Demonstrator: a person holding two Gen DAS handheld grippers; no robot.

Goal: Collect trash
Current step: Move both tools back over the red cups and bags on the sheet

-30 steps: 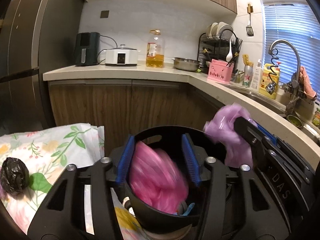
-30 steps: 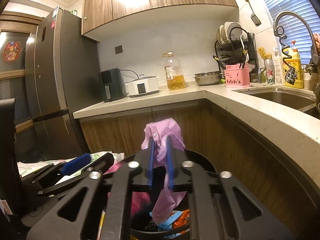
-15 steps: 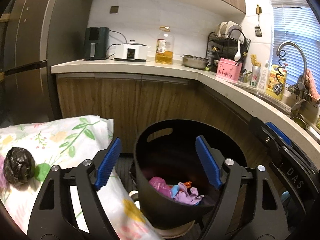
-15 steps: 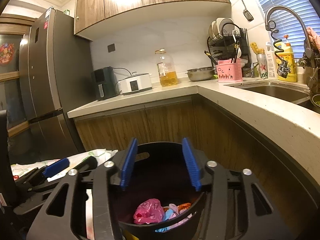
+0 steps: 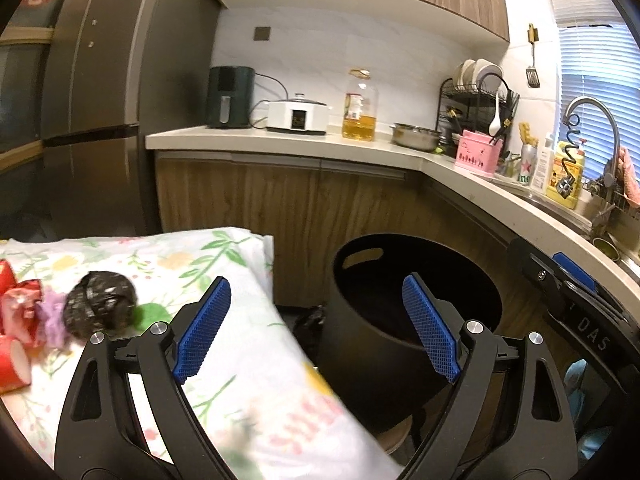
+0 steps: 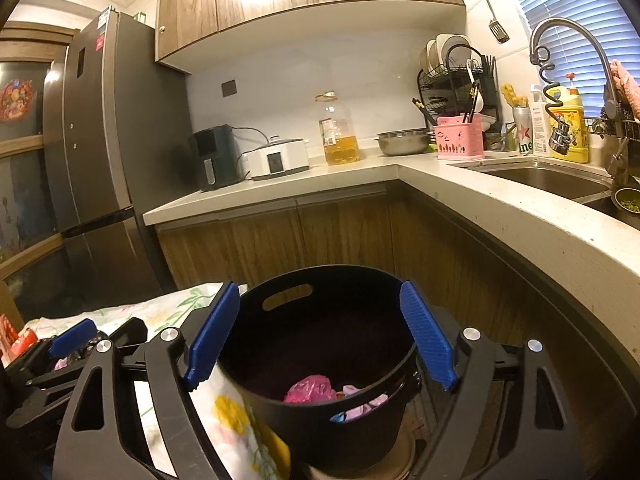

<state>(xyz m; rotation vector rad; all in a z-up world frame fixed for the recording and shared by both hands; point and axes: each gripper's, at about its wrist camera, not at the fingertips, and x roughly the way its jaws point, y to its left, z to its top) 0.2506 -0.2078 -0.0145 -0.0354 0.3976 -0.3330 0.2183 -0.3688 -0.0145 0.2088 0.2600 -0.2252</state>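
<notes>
I see the floral tablecloth [image 5: 248, 360] beside the black bin [image 6: 320, 368], which holds a pink bag [image 6: 310, 389] and other scraps. My right gripper [image 6: 320, 332] hangs over the bin and my left gripper [image 5: 316, 328] straddles the cloth's edge, both jaws widening, empty. A crumpled black wad [image 5: 100, 308] and red wrappers [image 5: 16, 320] lie on the cloth

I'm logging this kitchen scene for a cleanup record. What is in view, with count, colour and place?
bin: 1, black, on floor by cabinets
bags: several, pink and lilac, inside bin
cloth: 1, white floral, left of bin
ball: 1, black, on cloth
wrappers: some, red, on cloth's left edge
oil bottle: 1, yellow, on counter
cooker: 1, white, on counter
bowl: 1, steel, on counter
fridge: 1, grey, left
left gripper: fingers opening, nothing between
right gripper: fingers opening, nothing between, over bin
</notes>
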